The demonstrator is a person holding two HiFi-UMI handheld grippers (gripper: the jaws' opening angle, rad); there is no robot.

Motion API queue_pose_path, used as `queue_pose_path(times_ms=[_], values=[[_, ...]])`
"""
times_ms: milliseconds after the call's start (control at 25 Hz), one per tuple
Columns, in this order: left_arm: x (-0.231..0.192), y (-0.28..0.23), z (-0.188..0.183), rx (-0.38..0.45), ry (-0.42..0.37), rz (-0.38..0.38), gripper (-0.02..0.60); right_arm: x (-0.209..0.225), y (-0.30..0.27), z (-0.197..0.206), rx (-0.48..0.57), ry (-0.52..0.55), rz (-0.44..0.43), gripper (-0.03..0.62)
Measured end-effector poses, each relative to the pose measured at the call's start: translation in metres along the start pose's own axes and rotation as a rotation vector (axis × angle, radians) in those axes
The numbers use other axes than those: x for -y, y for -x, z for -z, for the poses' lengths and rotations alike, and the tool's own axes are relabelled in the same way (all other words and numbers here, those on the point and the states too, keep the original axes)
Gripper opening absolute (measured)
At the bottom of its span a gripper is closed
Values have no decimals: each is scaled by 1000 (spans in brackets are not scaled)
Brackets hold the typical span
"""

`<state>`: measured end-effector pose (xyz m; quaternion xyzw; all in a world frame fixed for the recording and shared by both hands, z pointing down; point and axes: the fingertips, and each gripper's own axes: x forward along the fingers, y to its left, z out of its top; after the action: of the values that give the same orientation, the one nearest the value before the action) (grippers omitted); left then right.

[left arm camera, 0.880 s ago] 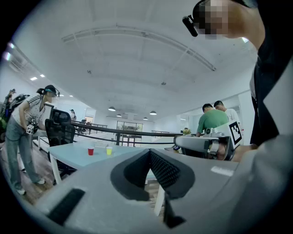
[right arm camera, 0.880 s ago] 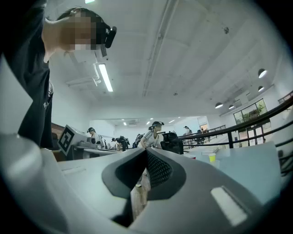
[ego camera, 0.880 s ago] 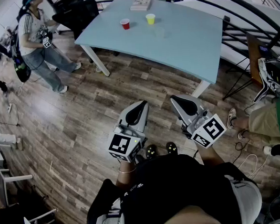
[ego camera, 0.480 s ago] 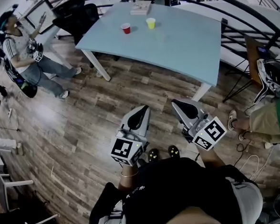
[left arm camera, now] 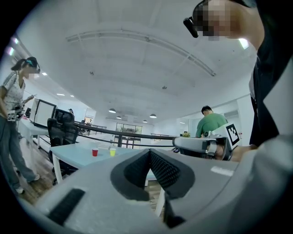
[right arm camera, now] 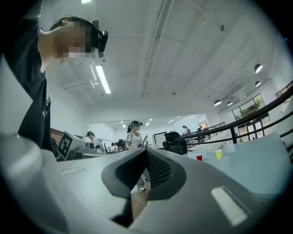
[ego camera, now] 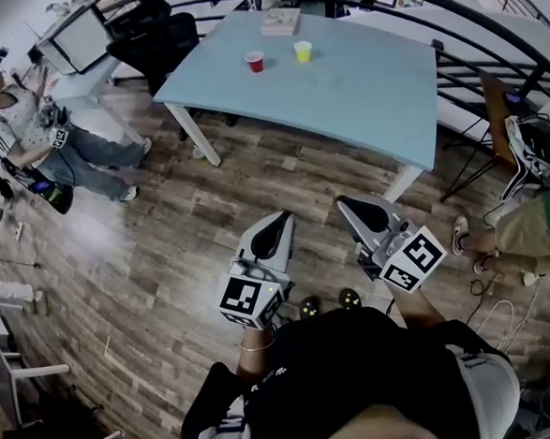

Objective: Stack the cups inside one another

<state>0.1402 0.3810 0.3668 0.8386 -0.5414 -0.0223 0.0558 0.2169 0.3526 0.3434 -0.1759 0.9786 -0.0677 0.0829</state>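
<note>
A red cup (ego camera: 255, 61) and a yellow cup (ego camera: 303, 50) stand apart and upright near the far edge of the light blue table (ego camera: 369, 90). The left gripper view shows the red cup (left arm camera: 94, 152) and the yellow cup (left arm camera: 112, 151) small and far off. In the right gripper view a clear cup (right arm camera: 223, 160) stands close to the yellow cup (right arm camera: 219, 154). My left gripper (ego camera: 278, 219) and right gripper (ego camera: 348, 202) hang side by side over the wooden floor, well short of the table. Both are shut and hold nothing.
A book-like object (ego camera: 281, 20) lies at the table's far edge. A person (ego camera: 34, 137) stands at the left, near a desk with a monitor (ego camera: 79, 38) and a black chair (ego camera: 154, 30). A black railing (ego camera: 489, 53) curves behind the table. Another person (ego camera: 539, 228) sits at the right.
The person at the left has moved further left and away. The table and cups have shifted slightly in the view. Both grippers stay shut in about the same place.
</note>
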Motion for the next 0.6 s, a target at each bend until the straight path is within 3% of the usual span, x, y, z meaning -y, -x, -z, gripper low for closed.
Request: queue_pose_path(times_ms=[600], values=[[-45, 18, 5, -7, 22, 75, -12, -21, -37, 20, -10, 2, 62, 2]])
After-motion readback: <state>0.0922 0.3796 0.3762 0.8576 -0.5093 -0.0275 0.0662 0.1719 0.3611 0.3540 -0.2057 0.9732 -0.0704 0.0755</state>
